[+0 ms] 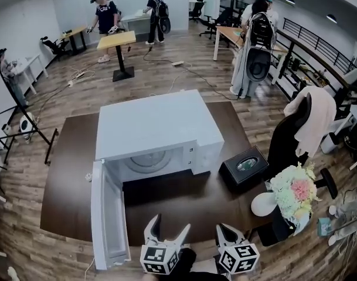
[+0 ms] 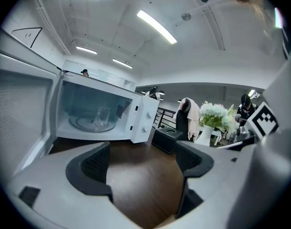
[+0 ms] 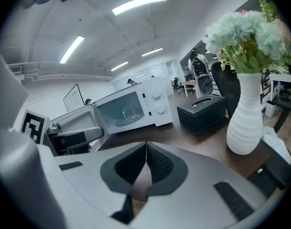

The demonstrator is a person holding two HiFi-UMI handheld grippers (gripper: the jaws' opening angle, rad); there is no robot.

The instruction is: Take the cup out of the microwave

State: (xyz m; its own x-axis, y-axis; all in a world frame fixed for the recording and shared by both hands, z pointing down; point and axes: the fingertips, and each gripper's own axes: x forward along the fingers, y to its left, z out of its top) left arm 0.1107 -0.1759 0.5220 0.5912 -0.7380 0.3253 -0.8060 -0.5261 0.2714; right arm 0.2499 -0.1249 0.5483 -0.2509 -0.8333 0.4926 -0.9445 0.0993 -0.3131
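Note:
A white microwave (image 1: 160, 130) sits on the dark wooden table (image 1: 72, 174) with its door (image 1: 105, 215) swung wide open to the left. Inside, a clear glass cup (image 2: 102, 117) stands on the turntable, also visible as the cup (image 3: 128, 112) in the right gripper view. My left gripper (image 1: 166, 232) is open at the table's near edge, well short of the microwave (image 2: 107, 113), with nothing between its jaws. My right gripper (image 1: 228, 234) is beside it, shut and empty, facing the microwave (image 3: 135, 109).
A black tissue box (image 1: 244, 167) lies right of the microwave. A white vase of flowers (image 1: 292, 192) stands at the table's right corner, close to my right gripper; it is the vase (image 3: 244, 113) in that view. A chair with a draped cloth (image 1: 310, 122) stands behind. People move about in the office beyond.

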